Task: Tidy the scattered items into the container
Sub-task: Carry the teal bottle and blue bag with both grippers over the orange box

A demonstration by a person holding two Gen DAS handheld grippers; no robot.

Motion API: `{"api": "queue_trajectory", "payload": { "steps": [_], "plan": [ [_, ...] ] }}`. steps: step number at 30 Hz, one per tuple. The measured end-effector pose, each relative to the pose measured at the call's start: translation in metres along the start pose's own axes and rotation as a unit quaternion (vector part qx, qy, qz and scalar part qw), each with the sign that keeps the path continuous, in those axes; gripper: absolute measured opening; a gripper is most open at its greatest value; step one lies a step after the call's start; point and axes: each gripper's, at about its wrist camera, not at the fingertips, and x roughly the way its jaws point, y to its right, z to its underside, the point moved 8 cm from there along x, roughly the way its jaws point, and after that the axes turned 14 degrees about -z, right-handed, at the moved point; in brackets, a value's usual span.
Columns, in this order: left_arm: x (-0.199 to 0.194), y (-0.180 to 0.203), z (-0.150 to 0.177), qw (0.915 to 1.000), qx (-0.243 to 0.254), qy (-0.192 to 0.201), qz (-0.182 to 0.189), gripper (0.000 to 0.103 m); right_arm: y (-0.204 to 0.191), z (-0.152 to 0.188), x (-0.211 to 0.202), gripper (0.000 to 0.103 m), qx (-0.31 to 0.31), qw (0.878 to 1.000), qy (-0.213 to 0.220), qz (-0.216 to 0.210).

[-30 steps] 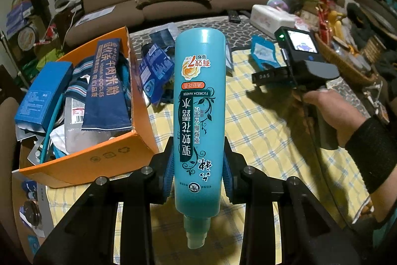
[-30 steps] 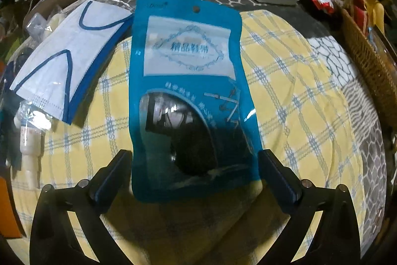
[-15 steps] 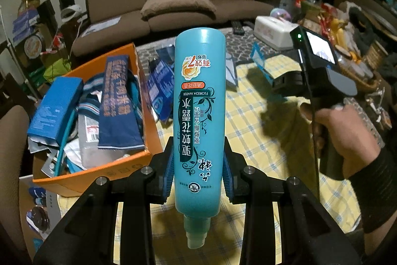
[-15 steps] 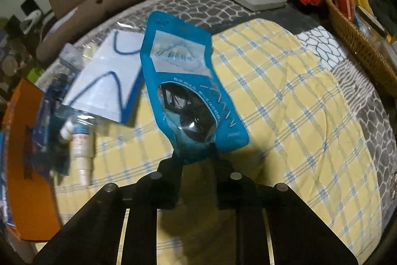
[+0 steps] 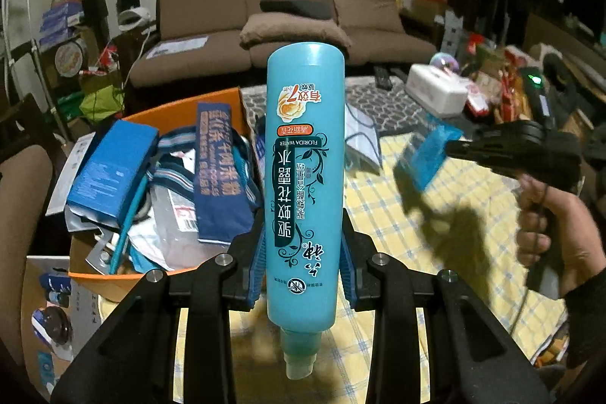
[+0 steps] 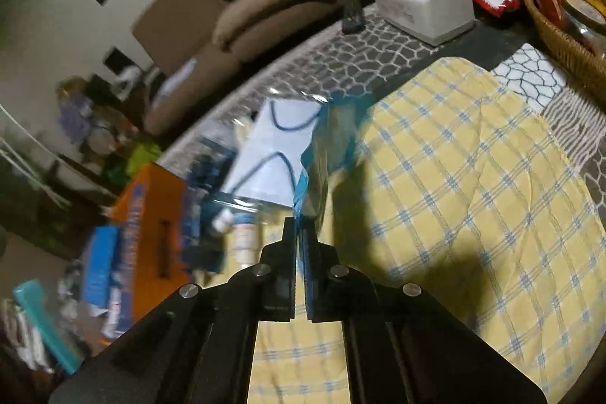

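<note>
A teal Florida Water bottle [image 5: 303, 139] stands cap-down between the blue pads of my left gripper [image 5: 303, 245], which is shut on its lower body. It hangs above the table's near edge, right of the orange cardboard box [image 5: 181, 112]. The box is stuffed with blue packets and a blue carton. My right gripper [image 6: 301, 226] is shut on the bottom edge of a blue plastic pouch [image 6: 329, 146]. The pouch is lifted edge-on, clear of the yellow checked cloth [image 6: 454, 195]. In the left wrist view the same pouch [image 5: 428, 154] dangles from the right gripper [image 5: 450, 148], held by a hand.
A white mask packet [image 6: 276, 146] and a small white bottle [image 6: 244, 241] lie between the pouch and the orange box [image 6: 151, 199]. A white tissue box [image 6: 424, 2] and a wicker basket [image 6: 560, 36] sit at the far right. A brown sofa stands behind the table.
My right gripper went from open around the flat pouch to shut on its edge, then lifted it off the cloth. Both grippers rose. The bottle stayed in my left gripper's hold.
</note>
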Motion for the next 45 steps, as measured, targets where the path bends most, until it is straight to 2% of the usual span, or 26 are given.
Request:
{"api": "queue_trajectory", "payload": {
  "steps": [3, 7, 11, 14, 15, 16, 17, 18, 19, 21, 22, 25, 30, 32, 35, 37, 38, 39, 42, 45],
  "plan": [
    [-0.001, -0.009, -0.002, 0.9997, 0.001, 0.016, -0.019, 0.031, -0.011, -0.008, -0.021, 0.001, -0.027, 0.999, 0.015, 0.008],
    [0.004, -0.017, -0.006, 0.9998, -0.003, 0.013, -0.016, 0.031, -0.021, -0.013, -0.036, 0.001, -0.034, 0.999, 0.029, -0.006],
    [0.003, -0.031, -0.012, 0.9994, -0.035, 0.002, -0.002, 0.031, -0.018, -0.002, -0.034, 0.001, -0.031, 0.999, 0.01, 0.001],
    [0.002, -0.039, -0.014, 0.9991, -0.042, -0.001, -0.007, 0.031, -0.01, 0.006, -0.024, 0.006, -0.03, 0.999, -0.008, 0.016],
    [0.001, -0.041, -0.015, 0.999, -0.044, -0.001, -0.007, 0.031, -0.008, 0.009, -0.019, 0.012, -0.028, 0.999, -0.019, 0.014],
    [0.0, -0.042, -0.015, 0.9989, -0.045, -0.001, -0.008, 0.031, -0.006, 0.013, -0.011, 0.024, -0.025, 0.999, -0.039, 0.013],
    [0.0, -0.043, -0.014, 0.9989, -0.044, -0.003, -0.011, 0.031, -0.005, 0.02, 0.0, 0.067, -0.029, 0.997, -0.065, 0.016],
    [0.0, -0.044, -0.013, 0.9989, -0.044, -0.004, -0.013, 0.031, -0.004, 0.028, 0.013, 0.096, -0.043, 0.994, -0.094, 0.036],
    [0.0, -0.045, -0.012, 0.9988, -0.046, -0.007, -0.015, 0.031, -0.004, 0.032, 0.02, 0.102, -0.058, 0.991, -0.11, 0.052],
    [0.001, -0.045, -0.012, 0.9987, -0.046, -0.009, -0.019, 0.031, -0.005, 0.046, 0.044, 0.102, -0.128, 0.972, -0.16, 0.111],
    [0.002, -0.045, -0.013, 0.9987, -0.046, -0.009, -0.023, 0.031, -0.007, 0.052, 0.054, 0.102, -0.154, 0.964, -0.179, 0.123],
    [0.007, -0.049, -0.014, 0.9981, -0.047, -0.01, -0.038, 0.031, -0.004, 0.081, 0.083, 0.102, -0.2, 0.941, -0.243, 0.122],
    [0.013, -0.052, -0.017, 0.9972, -0.051, -0.017, -0.052, 0.031, 0.01, 0.11, 0.119, 0.103, -0.217, 0.923, -0.291, 0.125],
    [0.013, -0.054, -0.019, 0.9969, -0.048, -0.009, -0.061, 0.031, 0.012, 0.111, 0.122, 0.103, -0.224, 0.921, -0.286, 0.142],
    [0.007, -0.059, -0.022, 0.9957, -0.051, 0.009, -0.076, 0.031, 0.016, 0.109, 0.118, 0.098, -0.199, 0.927, -0.278, 0.154],
    [0.003, -0.062, -0.023, 0.9951, -0.048, 0.022, -0.083, 0.031, 0.016, 0.108, 0.113, 0.091, -0.196, 0.93, -0.271, 0.153],
    [0.002, -0.063, -0.024, 0.995, -0.047, 0.024, -0.085, 0.031, 0.015, 0.106, 0.11, 0.074, -0.199, 0.931, -0.263, 0.157],
    [0.002, -0.064, -0.024, 0.9951, -0.049, 0.025, -0.082, 0.031, 0.014, 0.1, 0.105, 0.062, -0.2, 0.934, -0.248, 0.164],
    [0.002, -0.068, -0.025, 0.995, -0.057, 0.023, -0.079, 0.031, 0.014, 0.091, 0.096, 0.053, -0.18, 0.944, -0.233, 0.149],
    [0.002, -0.075, -0.027, 0.9945, -0.064, 0.022, -0.079, 0.031, 0.012, 0.086, 0.091, 0.051, -0.176, 0.947, -0.228, 0.145]
  ]
}}
